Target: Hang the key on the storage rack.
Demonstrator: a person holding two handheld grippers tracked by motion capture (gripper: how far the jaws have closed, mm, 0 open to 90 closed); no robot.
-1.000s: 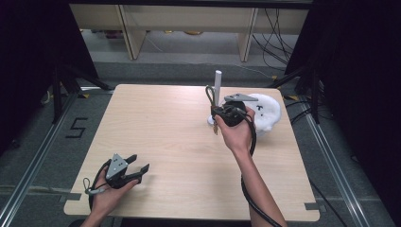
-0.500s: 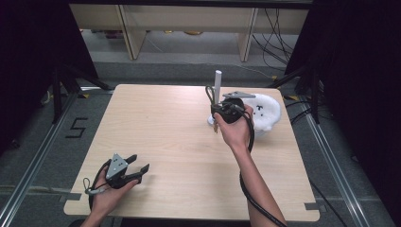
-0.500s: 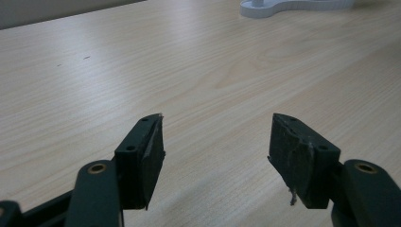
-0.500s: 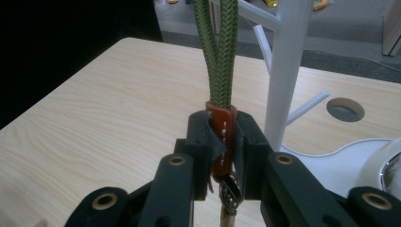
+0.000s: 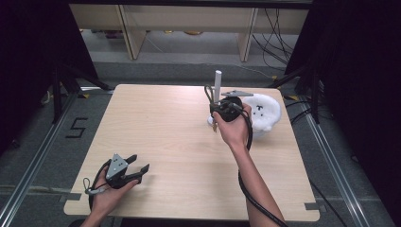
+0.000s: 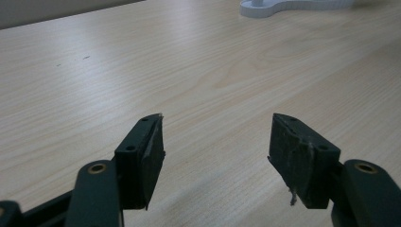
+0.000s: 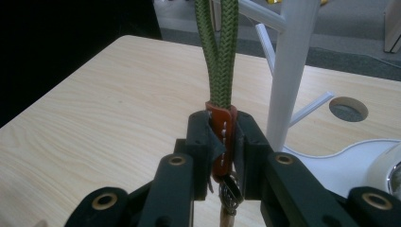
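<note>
My right claw (image 7: 222,142) pinched the brown leather tab (image 7: 222,137) of a green braided strap (image 7: 218,52), whose long axis ran straight up from between my jaws, its loop rising away from me. A white pegged stand (image 7: 289,71) stood just right of the claw. My right forearm reached forward across the table (image 5: 161,123). My left claw (image 6: 217,151) rested low, jaws spread on nothing.

The strap's (image 7: 218,56) loop runs off the top edge above the right gripper (image 7: 222,137); its clasp (image 7: 230,191) sits half-hidden between the jaws.
</note>
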